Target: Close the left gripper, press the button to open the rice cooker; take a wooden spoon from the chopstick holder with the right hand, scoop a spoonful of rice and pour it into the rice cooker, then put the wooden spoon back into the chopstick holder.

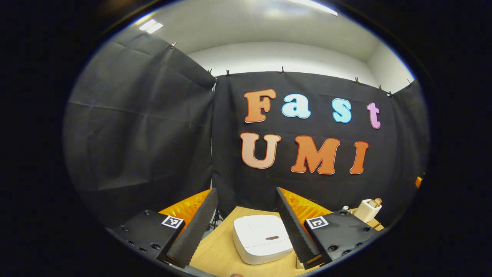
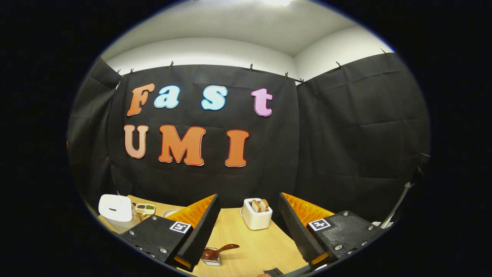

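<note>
A: Left gripper [image 1: 246, 231] first, near end?

B: Fingers spread wide, nothing between them. It hangs above the tabletop [image 1: 215, 250] with the white rice cooker [image 1: 261, 238] framed in the gap, lid down. Task wants it closed before pressing, so my read is that step hasn't started

A: Button?

B: Dark mark on the lid's near side, can't tell if that's the button or a logo. The cooker's right edge is hidden behind the right finger

A: Right gripper [image 2: 248, 227]?

B: Also wide apart, holding nothing, hanging over the tabletop. Just past the left finger sits a small clear container with a dark brown spoon [image 2: 219, 252] resting in it, partly cut off by the finger. Contents too small to tell

A: Farther back?

B: White chopstick holder [image 2: 256, 218] stands between the 2 fingers, wooden handles poking out the top. Likely lined up that way for the spoon grab. Which handle is the wooden spoon, can't tell

A: Anything else?

B: Far left in right gripper view, the cooker with a small pale gadget [image 2: 145, 209] beside it, detail unreadable
</note>
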Demonstrator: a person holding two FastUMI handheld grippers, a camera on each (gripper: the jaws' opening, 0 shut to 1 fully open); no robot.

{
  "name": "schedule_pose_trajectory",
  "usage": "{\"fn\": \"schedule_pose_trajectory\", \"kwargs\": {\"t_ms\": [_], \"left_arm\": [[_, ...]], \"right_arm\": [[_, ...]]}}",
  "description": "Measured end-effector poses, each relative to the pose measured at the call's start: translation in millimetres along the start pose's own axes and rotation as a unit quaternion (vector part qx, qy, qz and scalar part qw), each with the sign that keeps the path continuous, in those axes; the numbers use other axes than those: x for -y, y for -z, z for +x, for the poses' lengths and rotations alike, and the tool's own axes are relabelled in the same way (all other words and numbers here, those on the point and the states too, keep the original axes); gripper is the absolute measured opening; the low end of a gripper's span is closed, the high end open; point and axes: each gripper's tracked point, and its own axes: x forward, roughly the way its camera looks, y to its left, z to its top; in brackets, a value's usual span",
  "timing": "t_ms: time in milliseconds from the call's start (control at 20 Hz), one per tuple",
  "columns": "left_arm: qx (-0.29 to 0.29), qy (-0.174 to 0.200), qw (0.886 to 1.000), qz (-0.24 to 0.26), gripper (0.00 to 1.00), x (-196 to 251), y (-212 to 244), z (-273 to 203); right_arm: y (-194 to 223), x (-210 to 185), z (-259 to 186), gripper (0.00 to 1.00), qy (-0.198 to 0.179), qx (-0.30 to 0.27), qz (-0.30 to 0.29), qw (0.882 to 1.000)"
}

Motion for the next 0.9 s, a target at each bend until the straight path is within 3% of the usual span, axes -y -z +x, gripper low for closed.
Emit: {"fn": "schedule_pose_trajectory", "kwargs": {"t_ms": [200, 900], "left_arm": [[-0.010, 0.000, 1.000, -0.014, 1.00, -0.1, 4.9, 3.1], [-0.023, 0.022, 0.999, 0.010, 0.99, 8.2, 7.0, 2.1]], "right_arm": [[0.0, 4.5, -1.9, 0.95, 0.004, -0.002, -0.004, 1.000], [4.6, 10.5, -1.6, 0.95, 0.013, -0.005, -0.008, 1.000]]}}
